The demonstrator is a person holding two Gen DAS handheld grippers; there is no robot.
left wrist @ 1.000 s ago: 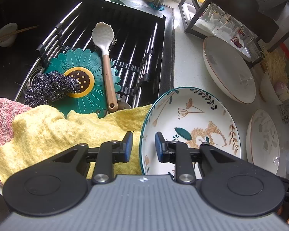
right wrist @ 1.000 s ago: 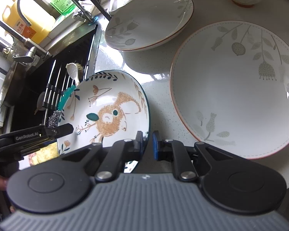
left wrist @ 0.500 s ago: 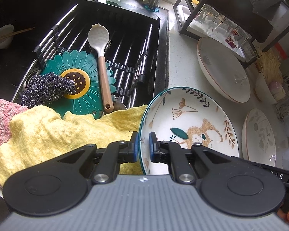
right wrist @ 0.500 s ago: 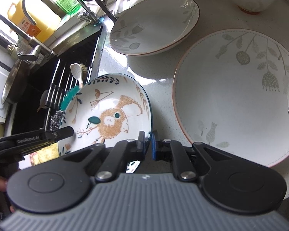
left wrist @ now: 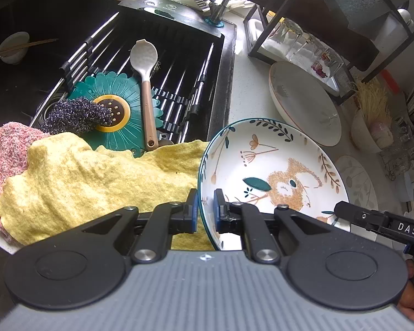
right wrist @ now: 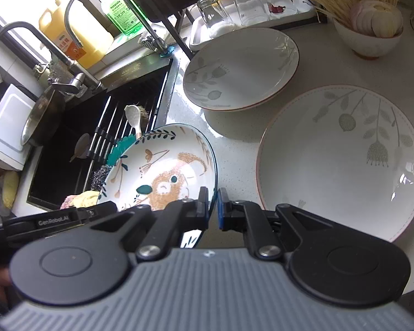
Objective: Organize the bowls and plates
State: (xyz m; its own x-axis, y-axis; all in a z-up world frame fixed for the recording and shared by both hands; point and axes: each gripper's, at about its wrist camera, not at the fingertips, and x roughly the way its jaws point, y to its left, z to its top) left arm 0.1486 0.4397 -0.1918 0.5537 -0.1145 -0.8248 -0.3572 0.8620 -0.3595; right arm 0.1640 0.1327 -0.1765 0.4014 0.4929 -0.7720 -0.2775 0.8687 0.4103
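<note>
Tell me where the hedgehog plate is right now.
The hedgehog plate sits at the counter's near edge just right of the sink, with the left gripper and right gripper both clamping its rim.

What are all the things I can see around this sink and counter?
Animal-print plate: one, white with teal rim, by the sink, gripped on both sides.
Leaf-print plates: two, white, on counter.
Bowl: one, white, holding noodles.
Glasses: three, clear, upturned on tray.
Spoon: one, beige, on sink rack.
Flower mat: one, teal.
Scrubber: one, dark.
Cloths: yellow, pink.
Bottles: orange, green.
Left gripper, right gripper: black, each shut on the plate rim.
</note>
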